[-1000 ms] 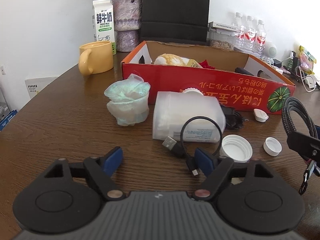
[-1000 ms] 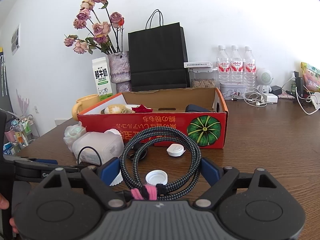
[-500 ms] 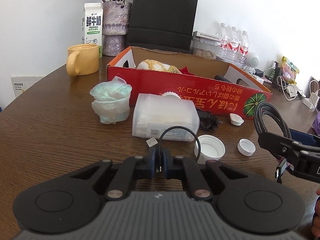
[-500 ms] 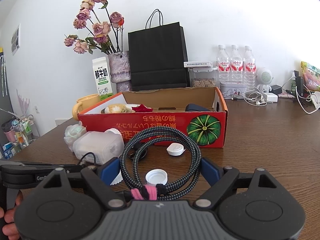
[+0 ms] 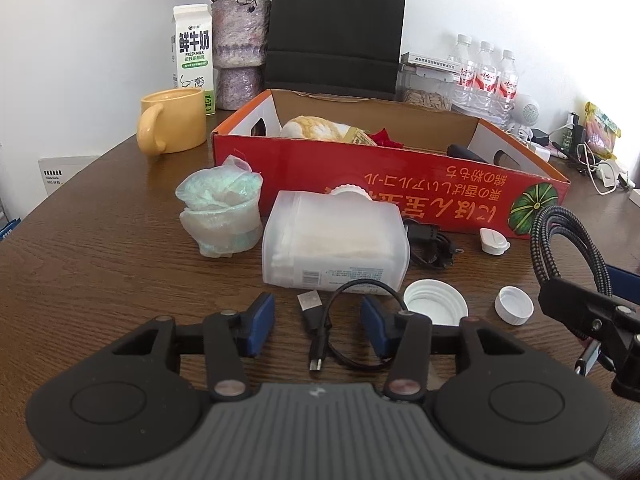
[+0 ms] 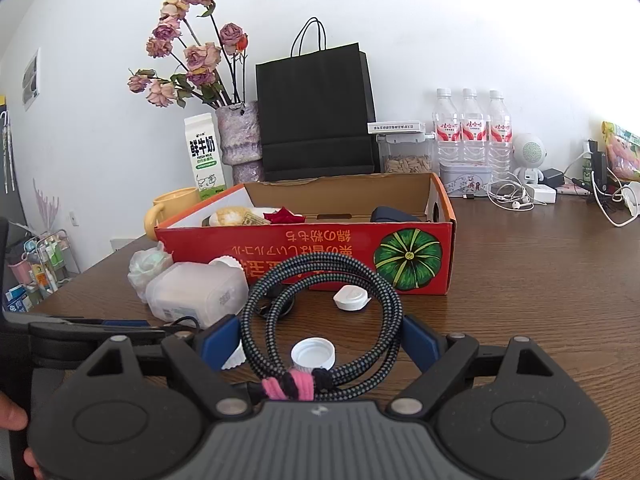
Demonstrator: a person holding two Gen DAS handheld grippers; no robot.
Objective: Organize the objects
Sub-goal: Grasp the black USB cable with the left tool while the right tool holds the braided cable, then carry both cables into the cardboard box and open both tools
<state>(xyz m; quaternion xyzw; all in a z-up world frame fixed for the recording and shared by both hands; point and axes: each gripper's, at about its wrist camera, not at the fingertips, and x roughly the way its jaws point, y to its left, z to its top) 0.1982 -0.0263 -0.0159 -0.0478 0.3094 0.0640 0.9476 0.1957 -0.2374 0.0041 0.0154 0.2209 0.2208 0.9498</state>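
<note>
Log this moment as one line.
left gripper open over short USB cable | right gripper holding braided cable coil | cables outside red box

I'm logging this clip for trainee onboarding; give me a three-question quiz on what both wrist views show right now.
1. True or false: the left claw is shut on the short black USB cable.
2. What does the right claw hold? A) white screw cap B) coiled black-and-grey braided cable C) yellow ceramic mug
3. Fill in: the translucent white plastic jar lies in front of the red ____ box.

Key: 1 false, open around it; 2 B; 3 cardboard.
</note>
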